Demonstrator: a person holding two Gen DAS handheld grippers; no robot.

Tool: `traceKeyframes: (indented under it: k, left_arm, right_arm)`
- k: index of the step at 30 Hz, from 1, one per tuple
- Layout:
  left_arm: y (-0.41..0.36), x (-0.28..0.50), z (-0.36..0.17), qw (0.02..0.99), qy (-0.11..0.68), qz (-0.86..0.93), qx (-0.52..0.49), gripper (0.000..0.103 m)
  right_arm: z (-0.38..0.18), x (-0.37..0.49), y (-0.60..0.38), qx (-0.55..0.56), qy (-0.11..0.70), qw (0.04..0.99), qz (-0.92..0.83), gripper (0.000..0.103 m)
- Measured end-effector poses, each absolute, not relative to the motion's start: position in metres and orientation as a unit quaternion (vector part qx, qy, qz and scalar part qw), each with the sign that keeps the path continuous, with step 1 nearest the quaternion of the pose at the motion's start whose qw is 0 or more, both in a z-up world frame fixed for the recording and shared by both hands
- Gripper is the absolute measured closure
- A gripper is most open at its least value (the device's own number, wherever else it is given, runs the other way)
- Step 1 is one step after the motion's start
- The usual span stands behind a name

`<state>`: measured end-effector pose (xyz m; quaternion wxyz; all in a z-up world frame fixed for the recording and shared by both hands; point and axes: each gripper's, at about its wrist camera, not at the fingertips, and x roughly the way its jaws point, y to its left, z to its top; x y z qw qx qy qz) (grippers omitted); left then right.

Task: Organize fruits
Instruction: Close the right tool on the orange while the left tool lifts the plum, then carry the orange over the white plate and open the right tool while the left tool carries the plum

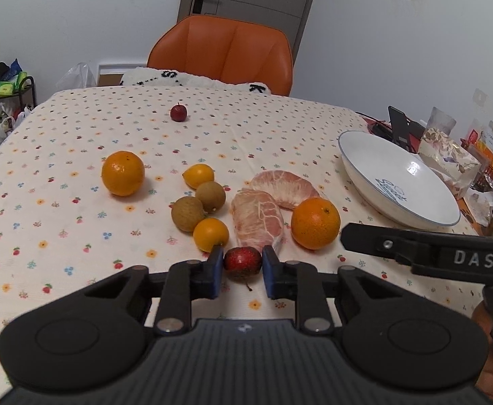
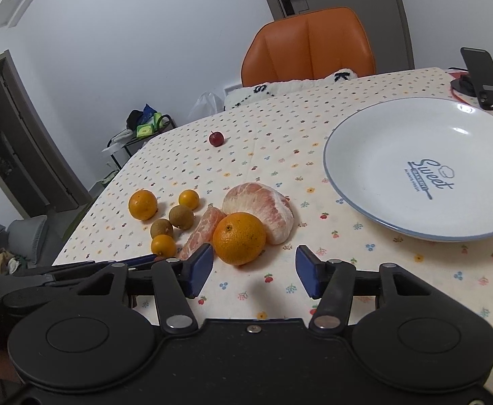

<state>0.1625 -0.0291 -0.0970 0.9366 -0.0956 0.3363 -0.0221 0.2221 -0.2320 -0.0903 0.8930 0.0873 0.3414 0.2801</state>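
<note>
One glossy red fruit [image 1: 242, 263] pinched in left gripper [image 1: 241, 268], right gripper [image 2: 254, 271] spread.

1. Two large oranges [image 1: 122, 173] [image 1: 315, 223] are counted left of the plate [image 1: 357, 172].
2. Two small yellow citrus fruits [image 1: 198, 175] [image 1: 210, 235] are counted.
3. Two brown longans [image 1: 210, 196] [image 1: 188, 213] are seen.
4. Two peeled pomelo pieces [image 1: 257, 221] [image 1: 283, 185] are counted.
5. Two small red fruits [image 1: 178, 112] [image 1: 242, 262] are seen.
6. One plate is counted.

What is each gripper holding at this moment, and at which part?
The left gripper pinches a small red fruit by its two sides, stem toward the camera. The right gripper is open and holds nothing.
</note>
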Motion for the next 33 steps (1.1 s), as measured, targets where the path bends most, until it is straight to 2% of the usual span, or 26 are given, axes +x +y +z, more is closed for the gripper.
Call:
traceKeyframes:
  k: [13, 16, 33]
  left_arm:
    - [-0.015, 0.156, -0.085, 0.943, 0.318, -0.012, -0.101, 0.08]
    - [-0.013, 0.156, -0.083, 0.944, 0.316, -0.011, -0.099, 0.08]
    - [-0.033, 0.161, -0.061, 0.953, 0.291, -0.035, -0.084, 0.08]
  right_arm:
    - [-0.091, 0.237, -0.208, 0.071, 0.335, 0.895, 0.285, 0.049]
    - [-0.093, 0.239, -0.204, 0.063, 0.337, 0.895, 0.284, 0.063]
    - [-0.069, 0.222, -0.233, 0.072, 0.295, 0.911, 0.281, 0.066]
